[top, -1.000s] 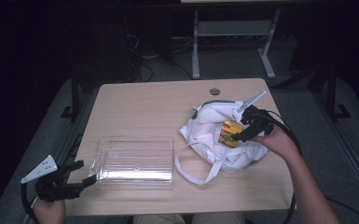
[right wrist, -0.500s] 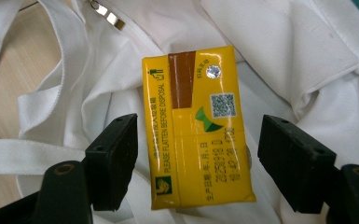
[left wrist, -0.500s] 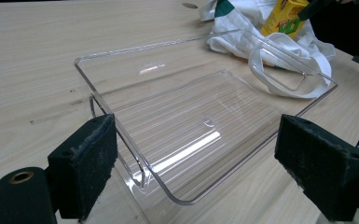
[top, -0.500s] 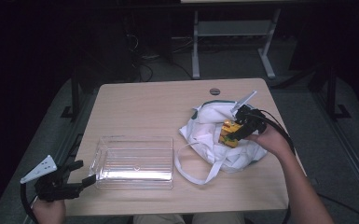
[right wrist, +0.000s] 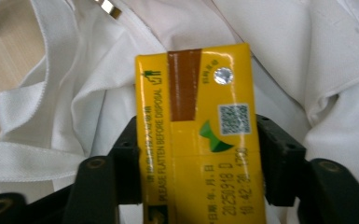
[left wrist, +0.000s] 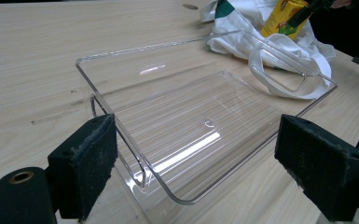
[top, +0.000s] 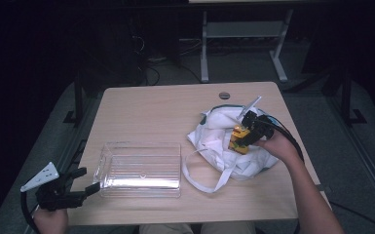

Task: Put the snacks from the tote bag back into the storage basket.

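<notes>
A yellow drink carton stands between the jaws of my right gripper, whose pads press on both its sides; the jaws have just been closing onto it. In the high view the right gripper holds the carton over a crumpled white cloth bag at the table's right. A clear plastic tray lies at the front left. My left gripper hovers open at the tray's left end; in its own view the wide-apart pads frame the tray, touching nothing.
The wooden table has a round cable hole near its far edge. The bag's long strap loops toward the tray. A metal stand and dark floor lie beyond the table.
My right gripper has shifted slightly left and down over the bag and its jaws have closed on the yellow carton. The left gripper has stayed put.
</notes>
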A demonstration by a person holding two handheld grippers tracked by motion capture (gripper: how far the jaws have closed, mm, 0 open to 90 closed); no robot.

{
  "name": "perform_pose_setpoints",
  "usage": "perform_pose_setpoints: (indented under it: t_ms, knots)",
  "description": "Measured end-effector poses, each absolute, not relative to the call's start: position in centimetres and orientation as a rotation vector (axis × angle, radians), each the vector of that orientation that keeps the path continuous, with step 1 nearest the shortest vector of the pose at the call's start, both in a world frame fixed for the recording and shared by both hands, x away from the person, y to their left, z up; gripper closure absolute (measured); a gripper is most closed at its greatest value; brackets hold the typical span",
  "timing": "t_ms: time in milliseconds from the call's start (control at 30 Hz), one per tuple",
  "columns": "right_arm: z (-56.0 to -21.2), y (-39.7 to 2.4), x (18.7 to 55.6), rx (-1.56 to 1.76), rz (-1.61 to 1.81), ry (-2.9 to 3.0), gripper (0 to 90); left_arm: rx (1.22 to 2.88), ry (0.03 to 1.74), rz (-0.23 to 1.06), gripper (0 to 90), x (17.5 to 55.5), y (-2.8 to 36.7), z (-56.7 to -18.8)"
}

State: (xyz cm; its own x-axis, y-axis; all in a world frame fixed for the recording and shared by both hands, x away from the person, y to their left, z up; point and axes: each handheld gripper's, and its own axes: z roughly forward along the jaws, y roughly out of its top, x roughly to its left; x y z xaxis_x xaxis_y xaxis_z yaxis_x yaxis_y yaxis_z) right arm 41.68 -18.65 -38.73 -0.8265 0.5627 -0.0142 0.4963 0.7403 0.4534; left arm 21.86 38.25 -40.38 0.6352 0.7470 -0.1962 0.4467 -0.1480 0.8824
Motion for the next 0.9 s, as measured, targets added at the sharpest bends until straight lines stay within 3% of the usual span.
perform_pose_setpoints:
  t_ms: [900]
  knots:
    - [-37.5, -18.7, 41.6, 0.828, 0.67, 2.751, 50.9, 1.785, 0.966, 0.353, 12.8, 21.9, 38.2, -40.4]
